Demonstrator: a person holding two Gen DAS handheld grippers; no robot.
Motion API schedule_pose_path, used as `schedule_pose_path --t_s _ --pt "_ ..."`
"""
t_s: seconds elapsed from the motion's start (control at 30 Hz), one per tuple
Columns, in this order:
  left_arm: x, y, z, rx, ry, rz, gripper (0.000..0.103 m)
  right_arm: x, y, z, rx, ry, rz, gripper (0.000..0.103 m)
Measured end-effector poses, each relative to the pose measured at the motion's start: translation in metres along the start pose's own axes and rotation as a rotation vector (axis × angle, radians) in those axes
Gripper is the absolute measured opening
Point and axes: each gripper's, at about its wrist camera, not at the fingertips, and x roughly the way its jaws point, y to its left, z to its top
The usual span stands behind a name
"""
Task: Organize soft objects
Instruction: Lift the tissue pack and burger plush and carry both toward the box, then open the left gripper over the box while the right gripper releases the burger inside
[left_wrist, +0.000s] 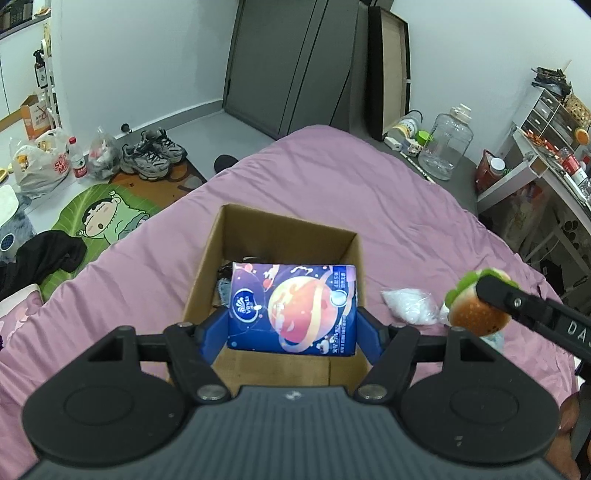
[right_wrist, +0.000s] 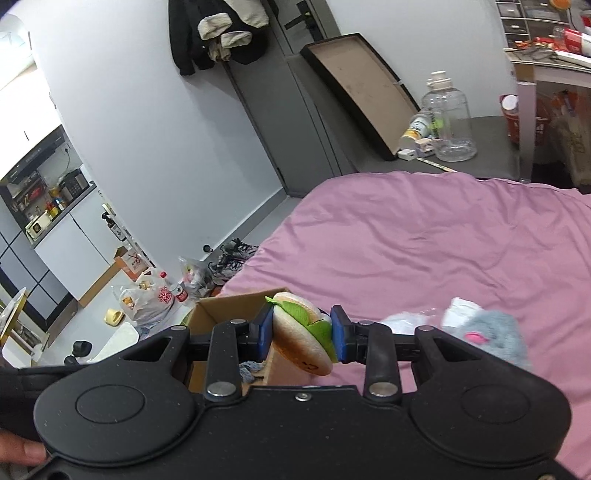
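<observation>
My left gripper (left_wrist: 291, 328) is shut on a blue tissue pack (left_wrist: 291, 306) printed with a planet, held over the open cardboard box (left_wrist: 207, 258) on the pink bed. Dark items lie inside the box. My right gripper (right_wrist: 302, 334) is shut on a plush hamburger toy (right_wrist: 301, 332) with green lettuce, held above the bed just right of the box (right_wrist: 221, 310). In the left wrist view the burger (left_wrist: 476, 306) and the right gripper's finger show at the right. A clear plastic bag (left_wrist: 410, 304) and a grey plush toy (right_wrist: 491, 332) lie on the bed.
The pink bedspread (left_wrist: 332, 184) extends far ahead. Left of the bed the floor holds shoes (left_wrist: 151, 153), plastic bags (left_wrist: 40, 166) and a cartoon mat (left_wrist: 107, 218). A large water jug (left_wrist: 445, 144) stands beyond the bed; a cluttered desk (left_wrist: 554, 162) is at right.
</observation>
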Motion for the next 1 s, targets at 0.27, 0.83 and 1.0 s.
schedule_pose_path --t_s 0.27,0.83,1.0 --pt "0.023 0.022 -0.002 -0.010 0.044 0.013 0.071 0.015 0.026 0.001 -0.046 -0.002 0.008 0.032" --pt "0.055 0.043 0.004 -0.057 0.093 -0.029 0.075 0.050 0.045 0.006 -0.036 0.010 0.034 0.032" --pt "0.046 0.041 0.007 -0.076 0.066 -0.036 0.076 0.066 0.051 0.009 -0.008 0.015 0.061 0.032"
